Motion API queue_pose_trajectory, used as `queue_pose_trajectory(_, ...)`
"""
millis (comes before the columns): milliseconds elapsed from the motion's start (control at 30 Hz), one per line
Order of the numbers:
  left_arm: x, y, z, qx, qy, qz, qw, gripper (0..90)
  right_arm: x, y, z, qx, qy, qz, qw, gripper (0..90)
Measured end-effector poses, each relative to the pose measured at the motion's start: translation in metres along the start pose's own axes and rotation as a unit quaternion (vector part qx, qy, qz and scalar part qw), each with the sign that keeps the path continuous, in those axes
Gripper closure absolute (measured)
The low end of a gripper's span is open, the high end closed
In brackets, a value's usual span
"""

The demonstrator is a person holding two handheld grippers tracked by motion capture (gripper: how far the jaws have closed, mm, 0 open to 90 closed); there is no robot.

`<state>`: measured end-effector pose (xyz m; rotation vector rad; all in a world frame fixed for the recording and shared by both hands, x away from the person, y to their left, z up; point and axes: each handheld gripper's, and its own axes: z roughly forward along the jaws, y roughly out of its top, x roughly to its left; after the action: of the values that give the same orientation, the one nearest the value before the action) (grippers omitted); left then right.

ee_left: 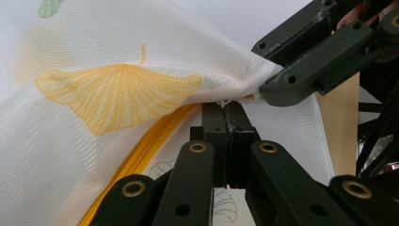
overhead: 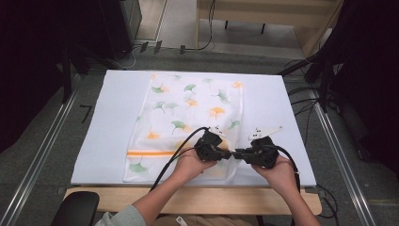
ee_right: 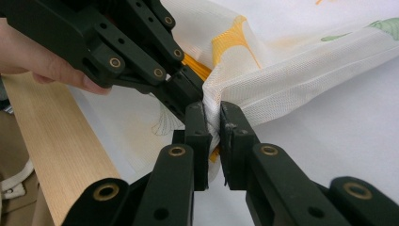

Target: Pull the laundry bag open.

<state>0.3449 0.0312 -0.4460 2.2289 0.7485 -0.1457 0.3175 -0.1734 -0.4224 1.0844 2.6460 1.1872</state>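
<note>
A white mesh bag [overhead: 188,122] printed with green and orange ginkgo leaves lay lengthwise on the white worktop [overhead: 108,122], its far end close to the far edge and its near end reaching the near edge. An orange zip [overhead: 148,153] ran across the bag near that near end.

Both hand-held grippers met at the bag's near right corner, just in from the near edge of the worktop. The left hand-held gripper [ee_left: 228,106] had its jaws fully together, pinching a small white tab at the zip's end where the mesh bunched up; in its own view the orange zip [ee_left: 136,160] ran off to the lower left. The right hand-held gripper [ee_right: 214,117] was clamped on a fold of the same mesh, its jaws nearly together with the cloth gathered between them. The two sets of tips sat just beside each other, and the mesh rose off the worktop between them into a raised ridge. The wooden edge [ee_right: 56,136] of the worktop showed beyond the white sheet.
</note>
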Motion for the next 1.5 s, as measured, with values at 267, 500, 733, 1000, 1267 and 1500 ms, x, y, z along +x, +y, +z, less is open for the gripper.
queue_pose_trajectory(267,0.002,-0.002,-0.004,-0.001,-0.006,-0.018,0.9998,90.0,-0.004,-0.002,-0.003,-0.006,-0.002,0.003,1.0000,84.6)
queue_pose_trajectory(500,0.010,-0.005,-0.010,0.003,0.006,-0.029,0.9996,90.0,-0.005,-0.003,-0.007,-0.008,-0.003,0.004,1.0000,84.6)
queue_pose_trajectory(733,0.021,-0.011,-0.020,0.006,0.016,-0.040,0.9991,90.0,-0.008,-0.006,-0.010,-0.011,-0.004,0.008,0.9999,84.5)
queue_pose_trajectory(1000,0.020,-0.013,-0.019,0.006,0.010,-0.043,0.9990,90.0,-0.008,-0.007,-0.009,-0.008,-0.005,0.009,0.9999,84.4)
queue_pose_trajectory(1267,0.019,-0.013,-0.019,0.011,0.012,-0.040,0.9991,90.0,-0.008,-0.007,-0.009,-0.008,-0.006,0.007,0.9999,84.3)
queue_pose_trajectory(1500,0.018,-0.013,-0.022,0.003,0.011,-0.045,0.9989,90.0,-0.008,-0.007,-0.011,-0.016,-0.004,0.007,0.9998,84.3)
